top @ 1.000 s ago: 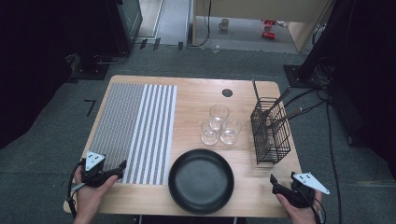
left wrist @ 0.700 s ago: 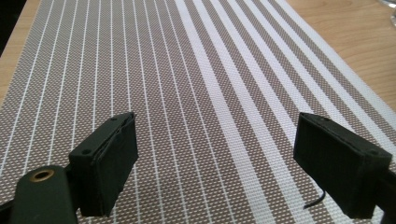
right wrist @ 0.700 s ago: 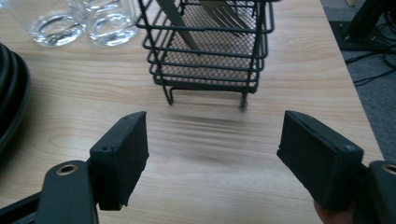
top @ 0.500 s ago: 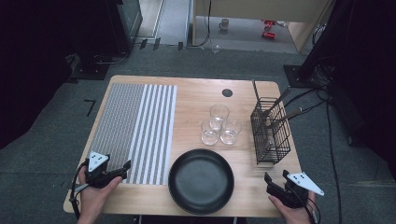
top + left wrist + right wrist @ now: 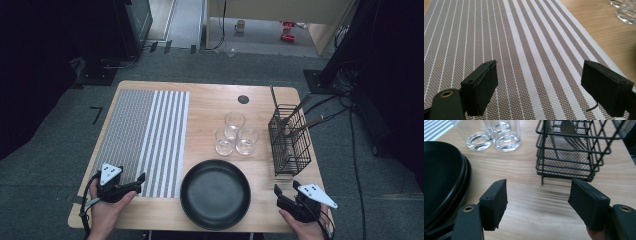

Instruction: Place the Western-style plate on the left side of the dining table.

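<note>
Plate (image 5: pixel 215 194) sits at the near edge of the table (image 5: pixel 210 102), black and round, and it is the landmark here. Left of the plate lies the striped mat (image 5: pixel 145 135), almost touching the plate's rim. Over the mat's near corner hangs the left gripper (image 5: pixel 141 178), jaws wide and holding nothing. Its jaws point to the right, toward the plate. Behind the plate stand three glasses (image 5: pixel 234 134) in a tight bunch. Behind and right of the plate is the wire basket (image 5: pixel 290 142) with cutlery standing up in it. Right of the plate, near the table edge, is the right gripper (image 5: pixel 276 192), also wide and holding nothing. It looks a little nearer to the plate's rim, so it may be the better one to take hold. No writing can be read anywhere.
</note>
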A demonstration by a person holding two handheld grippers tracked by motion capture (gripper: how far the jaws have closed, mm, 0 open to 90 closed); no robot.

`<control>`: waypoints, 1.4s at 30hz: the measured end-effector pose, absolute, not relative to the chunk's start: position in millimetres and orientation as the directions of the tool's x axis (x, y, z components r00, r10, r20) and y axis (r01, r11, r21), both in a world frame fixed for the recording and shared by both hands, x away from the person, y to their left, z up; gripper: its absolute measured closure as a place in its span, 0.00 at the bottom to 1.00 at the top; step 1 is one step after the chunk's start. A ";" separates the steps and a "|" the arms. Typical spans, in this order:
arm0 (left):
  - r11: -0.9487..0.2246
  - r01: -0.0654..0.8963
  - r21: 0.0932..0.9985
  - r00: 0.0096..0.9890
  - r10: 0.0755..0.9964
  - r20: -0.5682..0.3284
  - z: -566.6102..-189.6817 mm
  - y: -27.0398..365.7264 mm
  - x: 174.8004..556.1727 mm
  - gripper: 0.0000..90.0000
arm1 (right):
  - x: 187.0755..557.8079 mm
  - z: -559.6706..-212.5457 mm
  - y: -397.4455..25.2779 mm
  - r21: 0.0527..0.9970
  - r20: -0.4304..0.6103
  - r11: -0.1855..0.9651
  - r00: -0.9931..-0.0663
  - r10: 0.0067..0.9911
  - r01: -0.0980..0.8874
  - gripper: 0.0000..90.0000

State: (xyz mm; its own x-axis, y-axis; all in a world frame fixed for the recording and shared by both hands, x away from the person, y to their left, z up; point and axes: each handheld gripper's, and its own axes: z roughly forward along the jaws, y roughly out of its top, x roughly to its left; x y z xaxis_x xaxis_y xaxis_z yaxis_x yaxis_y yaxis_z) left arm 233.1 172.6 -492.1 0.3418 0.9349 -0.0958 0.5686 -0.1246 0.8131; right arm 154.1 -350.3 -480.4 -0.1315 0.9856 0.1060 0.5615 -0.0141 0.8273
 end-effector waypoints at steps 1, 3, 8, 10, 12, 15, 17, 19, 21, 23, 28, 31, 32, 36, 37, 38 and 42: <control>-0.126 0.569 0.812 0.344 0.934 -0.096 -491.9 171.5 232.9 0.16 | 154.1 -480.4 -350.3 0.827 0.106 -0.014 -0.131 0.986 0.562 0.34; -0.128 0.569 0.812 0.348 0.932 -0.097 -491.9 169.1 232.6 0.16 | 154.1 -480.0 -347.3 0.828 0.105 -0.011 -0.137 0.985 0.561 0.34; -0.140 0.570 0.810 0.367 0.925 -0.098 -491.8 161.5 231.2 0.16 | 154.5 -479.1 -339.6 0.831 0.111 -0.006 -0.155 0.982 0.556 0.35; -0.141 0.569 0.811 0.371 0.923 -0.100 -491.8 159.1 230.7 0.16 | 154.7 -478.9 -336.9 0.831 0.117 -0.008 -0.159 0.980 0.557 0.36; -0.142 0.568 0.811 0.374 0.922 -0.101 -491.8 156.7 230.3 0.16 | 154.8 -478.8 -334.5 0.832 0.122 -0.011 -0.164 0.979 0.555 0.38; -0.147 0.567 0.811 0.381 0.919 -0.100 -492.1 153.5 229.7 0.16 | 155.1 -478.9 -331.3 0.835 0.123 -0.009 -0.171 0.978 0.551 0.40; -0.150 0.566 0.811 0.385 0.917 -0.099 -492.1 152.5 229.4 0.16 | 155.0 -479.1 -329.3 0.835 0.128 -0.011 -0.174 0.976 0.551 0.41; -0.150 0.566 0.811 0.391 0.915 -0.103 -492.2 149.8 228.7 0.16 | 155.2 -479.4 -328.6 0.837 0.126 -0.008 -0.178 0.976 0.548 0.42; -0.159 0.565 0.810 0.404 0.909 -0.103 -492.3 145.5 227.8 0.16 | 155.6 -480.6 -325.2 0.830 0.149 -0.021 -0.186 0.971 0.557 0.48; -0.158 0.565 0.810 0.407 0.907 -0.107 -492.3 144.0 227.5 0.16 | 155.9 -481.1 -324.1 0.830 0.152 -0.021 -0.191 0.970 0.557 0.50; -0.152 0.560 0.814 0.415 0.902 -0.117 -491.7 136.8 225.9 0.16 | 155.3 -483.6 -316.2 0.841 0.137 -0.002 -0.209 0.968 0.542 0.55; -0.156 0.559 0.815 0.421 0.899 -0.116 -491.9 133.9 225.2 0.16 | 154.7 -484.1 -313.7 0.845 0.139 -0.003 -0.214 0.967 0.534 0.56; -0.162 0.558 0.814 0.427 0.897 -0.114 -492.0 132.2 224.8 0.16 | 154.7 -484.4 -312.3 0.846 0.142 -0.004 -0.219 0.965 0.532 0.56; -0.178 0.553 0.814 0.448 0.887 -0.110 -492.9 122.6 222.3 0.16 | 154.7 -487.1 -304.8 0.849 0.144 -0.004 -0.225 0.964 0.528 0.55; -0.178 0.553 0.814 0.448 0.887 -0.110 -492.9 122.6 222.3 0.16 | 154.8 -487.8 -303.9 0.849 0.146 -0.006 -0.223 0.964 0.528 0.55; -0.177 0.552 0.815 0.448 0.887 -0.111 -493.1 119.3 221.5 0.16 | 155.0 -488.7 -303.1 0.848 0.145 -0.007 -0.220 0.964 0.529 0.54; -0.181 0.551 0.814 0.456 0.883 -0.112 -493.9 114.0 220.1 0.16 | 154.8 -489.9 -301.0 0.849 0.157 -0.018 -0.219 0.963 0.529 0.54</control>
State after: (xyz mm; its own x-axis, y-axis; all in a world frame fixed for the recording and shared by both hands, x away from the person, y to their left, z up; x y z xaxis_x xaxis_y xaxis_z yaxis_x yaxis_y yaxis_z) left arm 220.1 114.0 -493.9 0.4561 0.8828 -0.1123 0.5513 -0.1813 0.8144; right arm 154.8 -301.0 -489.9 -0.2194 0.9629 0.1571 0.5289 -0.0179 0.8485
